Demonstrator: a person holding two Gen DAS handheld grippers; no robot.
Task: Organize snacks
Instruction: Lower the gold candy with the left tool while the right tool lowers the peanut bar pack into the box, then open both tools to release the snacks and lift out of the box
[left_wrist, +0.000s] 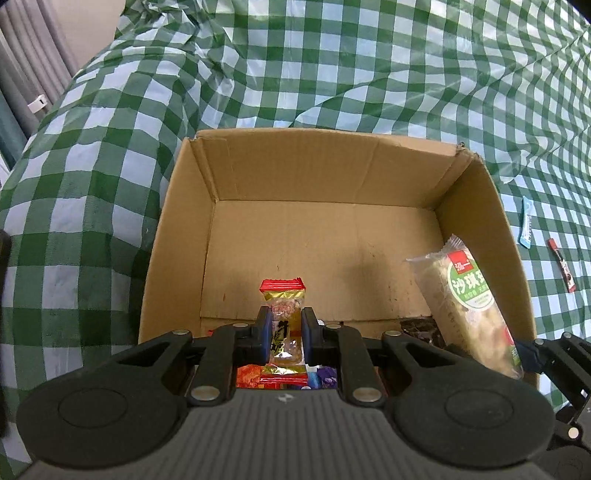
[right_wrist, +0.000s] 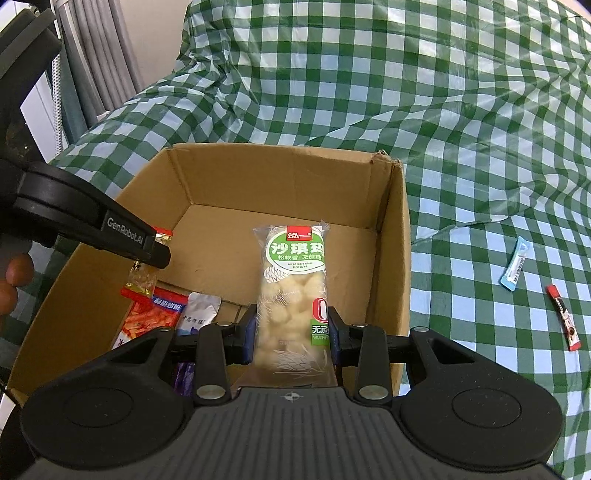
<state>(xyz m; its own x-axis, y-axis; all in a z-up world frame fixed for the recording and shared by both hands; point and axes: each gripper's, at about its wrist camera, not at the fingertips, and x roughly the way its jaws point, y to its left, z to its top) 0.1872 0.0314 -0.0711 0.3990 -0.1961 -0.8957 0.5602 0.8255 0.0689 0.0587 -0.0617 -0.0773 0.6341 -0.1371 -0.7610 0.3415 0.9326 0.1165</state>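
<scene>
I have both grippers over the open cardboard box (left_wrist: 369, 177), which sits on the green-and-white checked tablecloth (left_wrist: 332, 66). My left gripper (left_wrist: 283, 334) has its jaws pinched on a small gold-and-red wrapped candy (left_wrist: 283, 299); my right gripper (right_wrist: 291, 332) clamps the lower part of a clear sachima pack (right_wrist: 293, 284), its top pointing at the box's far wall.

A few snacks already lie along the box's near wall: an orange-red packet (right_wrist: 147, 317), a silver sachet (right_wrist: 197, 308) and something purple. The far half of the floor is bare, so I judge the best move is to carry each item down close to the floor before letting go, setting the long pack flat by the right wall and the candy beside the others, keeping the two grippers apart.

The pack's green label reads "沙琪玛", with "WUZHETANG" below; the left gripper's side reads "GenRobot.AI". A blue stick sachet (right_wrist: 514, 271) and a red one (right_wrist: 564, 318) lie outside on the cloth, to the right of the box.
</scene>
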